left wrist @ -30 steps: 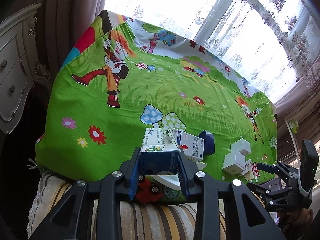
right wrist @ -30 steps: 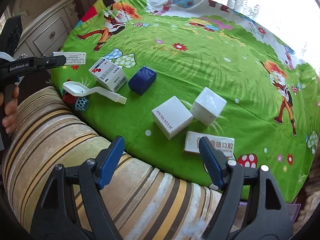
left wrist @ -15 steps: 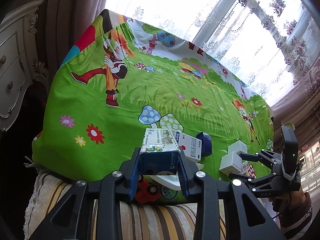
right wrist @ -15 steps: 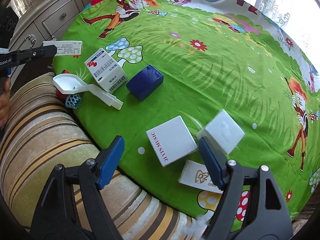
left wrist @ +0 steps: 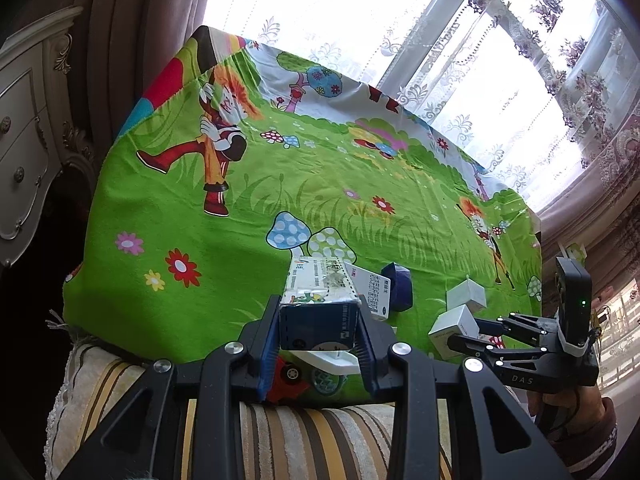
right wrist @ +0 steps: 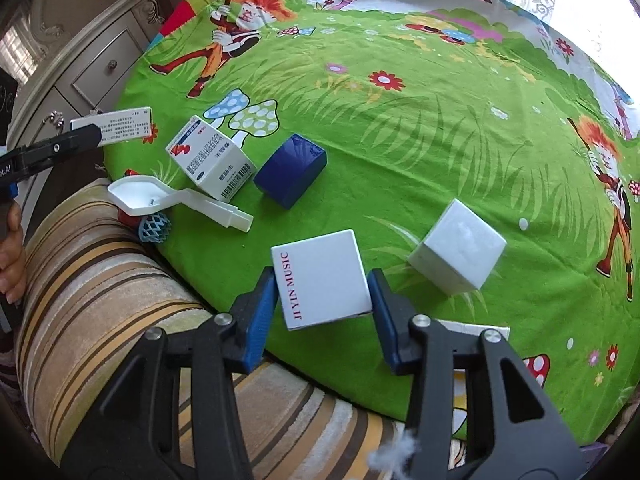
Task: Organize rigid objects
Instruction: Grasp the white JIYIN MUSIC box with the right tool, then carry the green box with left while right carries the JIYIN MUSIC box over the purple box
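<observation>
My left gripper (left wrist: 319, 320) is shut on a long white, blue and green medicine box (left wrist: 318, 296), held above the near edge of the green cartoon cloth (left wrist: 200, 280). My right gripper (right wrist: 322, 304) straddles the white "JI YIN MUSIC" box (right wrist: 324, 276). Its jaws are closing, and both blue pads touch the box's sides. In the left wrist view that right gripper (left wrist: 468, 332) appears low at the right with the same white box (left wrist: 454, 320). In the right wrist view the left gripper (right wrist: 80, 136) appears at the far left with its medicine box (right wrist: 120, 122).
On the cloth lie a white cube (right wrist: 460, 256), a dark blue box (right wrist: 290, 170), a red-and-white medicine box (right wrist: 210, 156), a white scoop (right wrist: 160, 196), a blue mesh ball (right wrist: 154, 228) and a flat white box (right wrist: 476, 328). A striped cushion (right wrist: 100, 280) borders the near edge; a dresser (right wrist: 80, 60) stands left.
My right gripper came down over the "JI YIN MUSIC" box and its jaws drew in against the box's sides. My left gripper kept still with its medicine box.
</observation>
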